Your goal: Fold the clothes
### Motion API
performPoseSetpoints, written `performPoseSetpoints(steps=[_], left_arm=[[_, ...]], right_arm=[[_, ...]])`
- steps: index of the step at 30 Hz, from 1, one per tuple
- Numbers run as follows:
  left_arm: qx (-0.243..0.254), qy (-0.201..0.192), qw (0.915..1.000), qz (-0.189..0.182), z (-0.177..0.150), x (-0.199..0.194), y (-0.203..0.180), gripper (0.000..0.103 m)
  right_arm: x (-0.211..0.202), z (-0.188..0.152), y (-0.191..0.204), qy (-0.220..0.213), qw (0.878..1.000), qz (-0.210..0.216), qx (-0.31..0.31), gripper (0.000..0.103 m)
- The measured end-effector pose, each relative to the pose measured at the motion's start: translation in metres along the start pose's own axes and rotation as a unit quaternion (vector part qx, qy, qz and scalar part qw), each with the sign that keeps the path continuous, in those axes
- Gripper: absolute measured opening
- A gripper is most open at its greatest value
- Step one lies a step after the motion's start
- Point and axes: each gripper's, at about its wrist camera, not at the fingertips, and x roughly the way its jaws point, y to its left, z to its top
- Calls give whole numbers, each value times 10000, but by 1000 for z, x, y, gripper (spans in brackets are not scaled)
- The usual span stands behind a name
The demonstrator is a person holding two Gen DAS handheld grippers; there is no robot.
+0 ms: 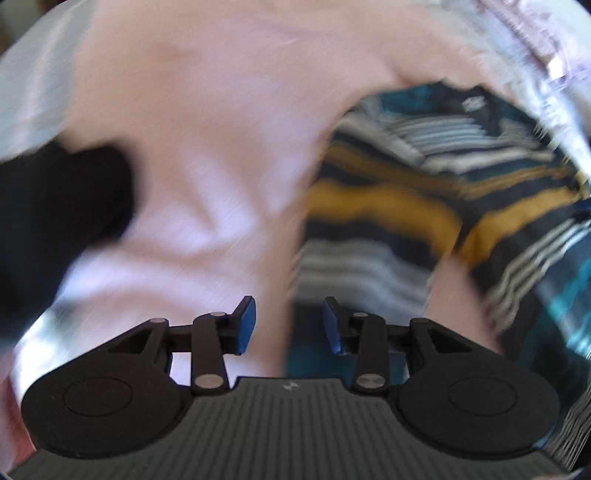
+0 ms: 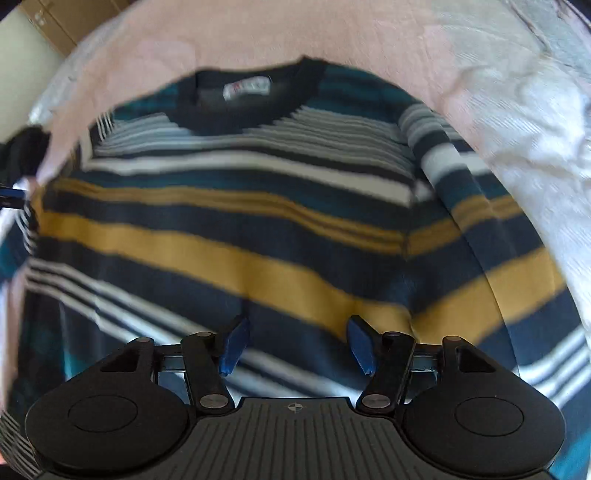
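Observation:
A striped sweater (image 2: 258,229) in navy, mustard, white and teal lies flat on a pink sheet (image 2: 332,40), its collar and white label (image 2: 245,90) at the far end. My right gripper (image 2: 297,332) hangs open over the sweater's lower body with nothing between its blue pads. The left wrist view is blurred. It has the same sweater (image 1: 424,206) on the right and the pink sheet (image 1: 207,110) on the left. My left gripper (image 1: 290,314) is open above the sweater's side edge, and its pads hold nothing.
A black garment (image 1: 55,206) lies on the sheet to the left of the sweater. Crumpled white cloth (image 2: 528,122) borders the sheet on the right. Brown cabinets (image 2: 62,22) stand beyond the far left corner.

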Motion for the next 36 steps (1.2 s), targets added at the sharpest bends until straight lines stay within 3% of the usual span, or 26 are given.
performPoseSetpoints(steps=[4, 9, 12, 14, 17, 18, 19, 21, 22, 23, 24, 25, 28, 30, 34, 36], left_arm=[[-165, 43, 9997, 200, -57, -52, 27, 45], [533, 230, 9983, -32, -118, -85, 43, 61], [1687, 281, 9852, -125, -144, -82, 40, 62], [2129, 196, 9754, -536, -156, -72, 39, 65], [2841, 314, 9564, -591, -176, -47, 37, 65], [3015, 365, 9508, -616, -183, -41, 36, 62], [3160, 413, 9456, -653, -189, -36, 36, 37], [2612, 407, 9584, -1080, -183, -52, 53, 4], [1961, 324, 9695, -1433, -178, -67, 72, 4], [1149, 182, 9748, -1905, -176, -82, 97, 4], [332, 40, 9713, -2354, -174, -98, 123, 4], [-387, -83, 9624, -2688, -177, -109, 150, 5], [-1687, -166, 9436, -2843, -192, -124, 203, 5], [-2176, 35, 9322, -2894, -203, -116, 223, 6], [-1801, 315, 9535, -2397, -215, -109, 219, 9], [-1559, 274, 9626, -2198, -217, -109, 213, 21]], right_arm=[[-23, -10, 34, -307, 9989, -323, -117, 63], [-41, -21, 118, -650, 9967, 447, -196, 63], [-38, -36, 188, -635, 9940, 843, -283, 63], [-30, -49, 239, -588, 9917, 1081, -375, 63], [-12, -75, 308, -490, 9891, 1339, -363, 64], [-2, -81, 331, -390, 9891, 1398, -256, 64], [6, -85, 347, -326, 9888, 1453, -118, 64], [21, -92, 378, -198, 9881, 1519, 160, 64], [24, -92, 390, -159, 9881, 1513, 238, 64], [27, -92, 402, -124, 9880, 1505, 308, 64], [25, -92, 411, -169, 9876, 1531, 314, 64], [24, -91, 420, -225, 9870, 1562, 311, 64], [31, -89, 439, -210, 9854, 1650, 354, 64], [42, -90, 445, -93, 9845, 1698, 430, 64], [61, -92, 460, 125, 9823, 1779, 573, 65], [63, -93, 467, 127, 9813, 1825, 594, 65]])
